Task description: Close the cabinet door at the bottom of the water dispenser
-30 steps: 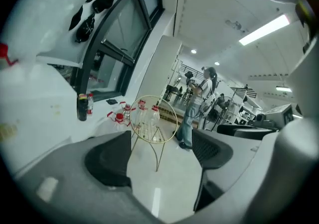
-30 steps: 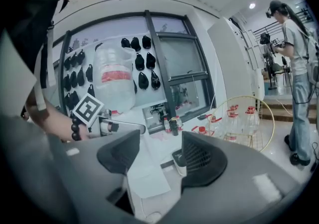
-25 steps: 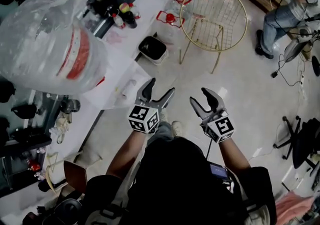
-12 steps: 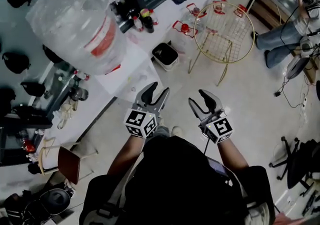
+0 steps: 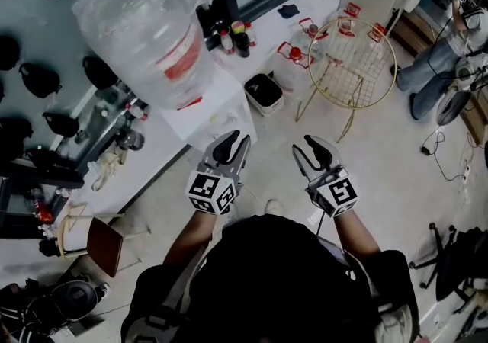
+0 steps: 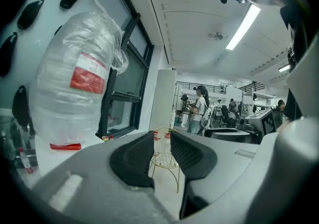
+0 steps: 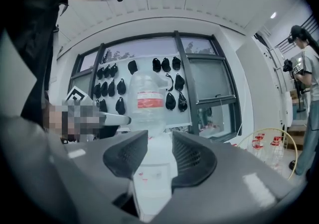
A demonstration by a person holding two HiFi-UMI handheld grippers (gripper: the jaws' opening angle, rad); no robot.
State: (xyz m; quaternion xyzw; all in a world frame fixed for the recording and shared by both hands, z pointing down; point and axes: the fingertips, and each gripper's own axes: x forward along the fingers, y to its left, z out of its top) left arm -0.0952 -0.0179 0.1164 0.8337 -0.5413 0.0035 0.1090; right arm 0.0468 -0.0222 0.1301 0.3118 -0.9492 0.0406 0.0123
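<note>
gold wire chair (image 5: 352, 59) near black bin (image 5: 264, 92) — red-capped bottles (image 5: 293, 52) on floor

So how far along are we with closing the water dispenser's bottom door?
Done: can't tell, no view shows the bottom door of the water dispenser. In hand: nothing; left gripper and right gripper hang before it, jaws just closed further, nothing between them. Left: check the door, push it shut if ajar.

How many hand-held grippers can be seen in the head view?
2. The left hand-held gripper is near the water dispenser; the right hand-held gripper is beside it. None seems hidden.
</note>
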